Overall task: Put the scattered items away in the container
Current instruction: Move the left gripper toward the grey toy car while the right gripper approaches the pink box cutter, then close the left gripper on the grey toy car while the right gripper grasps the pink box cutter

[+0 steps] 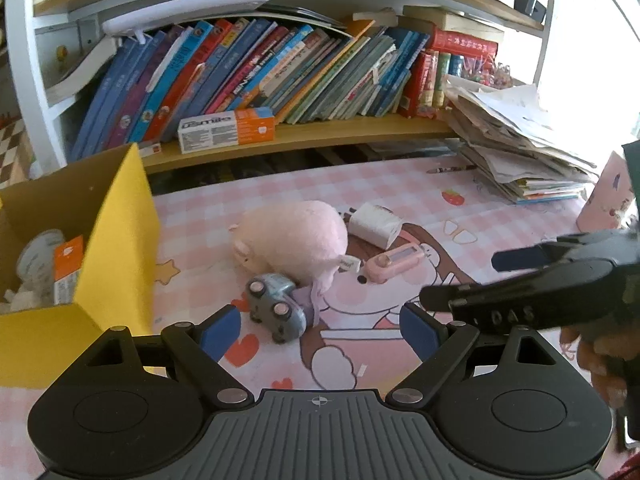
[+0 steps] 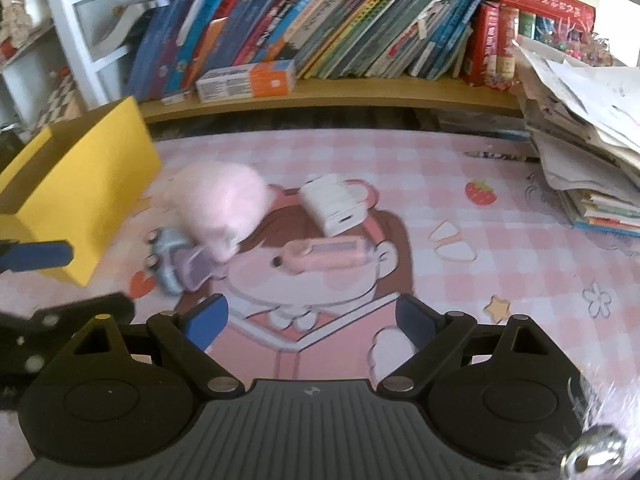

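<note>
Desk w/ pink checked cartoon mat (image 1: 500, 216): 1 fuzzy pink plush pig (image 1: 296, 236), 1 grey-blue toy car (image 1: 276, 306) on its side touching pig, 1 white charger block (image 1: 376, 222), 1 pink oblong gadget (image 1: 394, 262), yellow cardboard box (image 1: 116, 236) at left, contents partly cut off; left tool (image 1: 320, 330) & right tool (image 2: 312, 318) both wide, empty.

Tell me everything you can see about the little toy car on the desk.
The toy car is small and grey-blue, with a rounded body that looks like plastic or painted wood, and pale round wheels. It lies tipped on its side, wheels facing the left camera, on the pink checked mat. Its far end sits against the pink plush pig, on a bit of lilac fabric. The yellow box stands beside it. Neither gripper touches it.
</note>
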Available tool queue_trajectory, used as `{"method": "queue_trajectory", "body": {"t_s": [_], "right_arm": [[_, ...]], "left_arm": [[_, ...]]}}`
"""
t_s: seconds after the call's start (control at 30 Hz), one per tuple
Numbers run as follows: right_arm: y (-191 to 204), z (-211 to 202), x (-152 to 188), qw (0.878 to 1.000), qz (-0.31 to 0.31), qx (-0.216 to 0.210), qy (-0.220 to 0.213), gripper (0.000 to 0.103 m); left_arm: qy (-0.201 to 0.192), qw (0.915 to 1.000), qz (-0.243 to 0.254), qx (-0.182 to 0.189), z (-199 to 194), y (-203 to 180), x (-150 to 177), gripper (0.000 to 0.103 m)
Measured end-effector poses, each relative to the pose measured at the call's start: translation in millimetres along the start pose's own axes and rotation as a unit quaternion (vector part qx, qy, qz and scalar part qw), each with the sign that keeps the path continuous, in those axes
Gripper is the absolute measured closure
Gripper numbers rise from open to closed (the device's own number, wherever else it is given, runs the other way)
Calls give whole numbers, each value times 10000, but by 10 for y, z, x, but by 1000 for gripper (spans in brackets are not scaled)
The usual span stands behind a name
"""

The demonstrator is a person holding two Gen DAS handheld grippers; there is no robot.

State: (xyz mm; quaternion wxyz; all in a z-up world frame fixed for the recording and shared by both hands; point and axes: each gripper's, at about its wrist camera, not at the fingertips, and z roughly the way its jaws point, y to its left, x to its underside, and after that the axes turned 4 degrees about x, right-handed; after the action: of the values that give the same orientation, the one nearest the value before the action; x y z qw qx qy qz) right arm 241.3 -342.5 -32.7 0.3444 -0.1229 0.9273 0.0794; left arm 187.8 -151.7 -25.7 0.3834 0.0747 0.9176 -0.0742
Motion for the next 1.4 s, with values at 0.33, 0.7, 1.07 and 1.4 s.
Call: {"method": "queue_trajectory", "body": {"t_s": [0.33,0.7,1.07,1.4], "right_arm": [[-107,337,-161,9998,-160,52,103,15],[-49,736,-261,9992,-246,2,318,15],[16,969,-312,9984,-431,41,377,15],[69,1011,-321,9976,-625,122,287,19]], "left_arm": [[145,9998,-32,-142,327,74,-43,16],[328,9988,-106,-342,673,184,-78,23],[529,9975,-133,-441,905,245,-65,25],[652,9970,-170,-394,997,267,-48,34]]}}
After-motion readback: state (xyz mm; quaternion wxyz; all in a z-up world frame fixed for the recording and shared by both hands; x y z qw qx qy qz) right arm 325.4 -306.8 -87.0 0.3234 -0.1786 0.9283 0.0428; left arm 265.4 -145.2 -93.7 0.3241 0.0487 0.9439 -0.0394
